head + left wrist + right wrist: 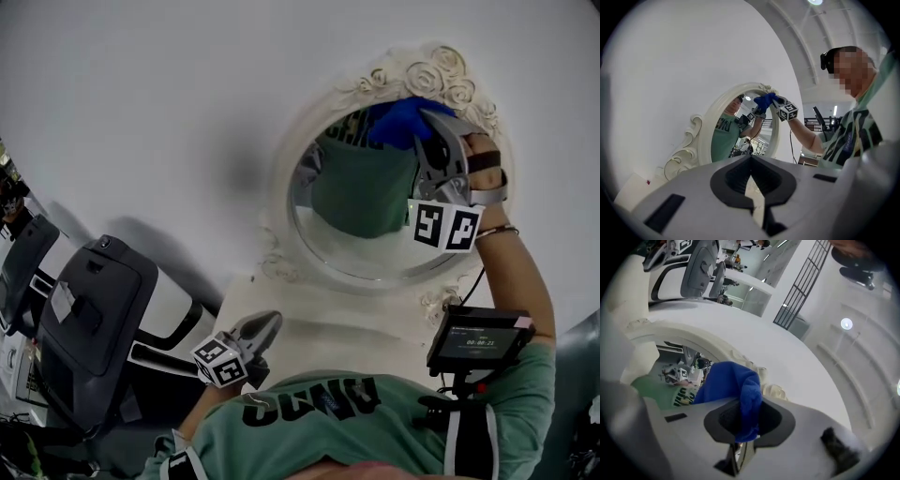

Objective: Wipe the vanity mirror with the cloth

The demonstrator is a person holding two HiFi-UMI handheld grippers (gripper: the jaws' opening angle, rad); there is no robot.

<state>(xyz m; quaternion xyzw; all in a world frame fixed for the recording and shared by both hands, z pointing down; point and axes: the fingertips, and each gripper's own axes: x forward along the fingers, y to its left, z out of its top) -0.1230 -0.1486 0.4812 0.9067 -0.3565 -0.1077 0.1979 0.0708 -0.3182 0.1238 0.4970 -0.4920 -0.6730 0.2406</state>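
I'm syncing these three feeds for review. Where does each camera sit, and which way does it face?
Head view: on the head, looking forward and down at the mirror; the green shirt, left gripper and right gripper show.
Left gripper view: rides the left gripper, looking up along its shut, empty jaws at the mirror and the person.
Right gripper view: at the mirror's top rim, along jaws shut on the blue cloth.
Shared: all show mirror and cloth.

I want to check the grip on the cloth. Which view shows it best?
The right gripper view: the blue cloth sits close up, pinched in the right gripper. The head view shows it small against the mirror; the left gripper view, tiny.
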